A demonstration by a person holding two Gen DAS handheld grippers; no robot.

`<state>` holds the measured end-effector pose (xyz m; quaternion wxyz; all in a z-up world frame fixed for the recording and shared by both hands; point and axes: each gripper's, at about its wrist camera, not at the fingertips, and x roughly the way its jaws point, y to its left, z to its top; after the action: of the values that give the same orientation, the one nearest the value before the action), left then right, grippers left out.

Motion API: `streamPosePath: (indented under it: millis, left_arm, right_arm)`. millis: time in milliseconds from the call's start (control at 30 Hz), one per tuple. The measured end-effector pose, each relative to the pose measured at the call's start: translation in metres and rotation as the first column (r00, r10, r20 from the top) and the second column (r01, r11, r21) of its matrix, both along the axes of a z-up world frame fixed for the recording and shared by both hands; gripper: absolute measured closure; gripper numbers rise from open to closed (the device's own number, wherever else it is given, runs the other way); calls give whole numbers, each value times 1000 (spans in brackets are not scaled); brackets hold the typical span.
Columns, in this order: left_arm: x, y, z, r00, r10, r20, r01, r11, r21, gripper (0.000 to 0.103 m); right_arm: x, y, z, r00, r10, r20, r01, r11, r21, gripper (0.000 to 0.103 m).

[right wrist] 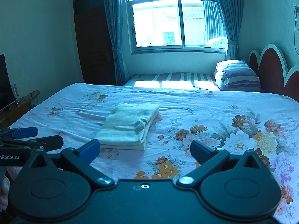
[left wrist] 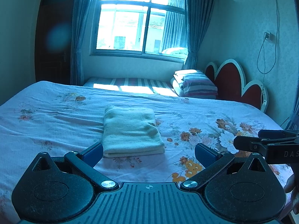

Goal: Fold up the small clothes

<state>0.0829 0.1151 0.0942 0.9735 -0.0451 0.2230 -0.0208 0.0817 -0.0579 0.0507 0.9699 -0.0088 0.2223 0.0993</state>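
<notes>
Both tongs hang open and empty: left gripper (left wrist: 149, 152), right gripper (right wrist: 144, 149). Just beyond lies the folded cloth (left wrist: 130, 128) on the bedspread (left wrist: 56, 123). Folding appears complete; next step likely calls for another garment.

L gripper (left wrist: 149, 154) is hovering w/ jaws spread wide, gripping nothing. R gripper (right wrist: 144, 150) is hanging alongside, level w/ it, jaws also wide apart, empty. Both are pointing forward, not touching.
</notes>
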Motion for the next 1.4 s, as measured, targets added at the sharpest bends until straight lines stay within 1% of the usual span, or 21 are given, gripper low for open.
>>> streamPosePath:
  millis: [767,900,1033,1233,1400]
  left_arm:
    - [4,3,-3,1000,7,-11,-7,1000,4,0]
    - [6,3,-5,1000,7,-19,-7,1000,14,0]
    - [8,3,-6,1000,6,-20,-6,1000,6,0]
    - [8,5,-6,1000,16,-1,-16,1000,-16,0]
    - [8,5,-5,1000,14,15,-14,1000,-9,0]
  right_arm:
    - [2,0,-2,1000,-3,-4,3,1000,5,1]
    - [4,0,-2,1000,0,-8,0,1000,3,1]
    - [4,0,-3,1000,0,-12,0,1000,3,1]
    - [7,-2,-5,1000,-6,-13,6,1000,-3,1]
    - [8,-2,-5,1000,-9,-15,9,1000,-6,1]
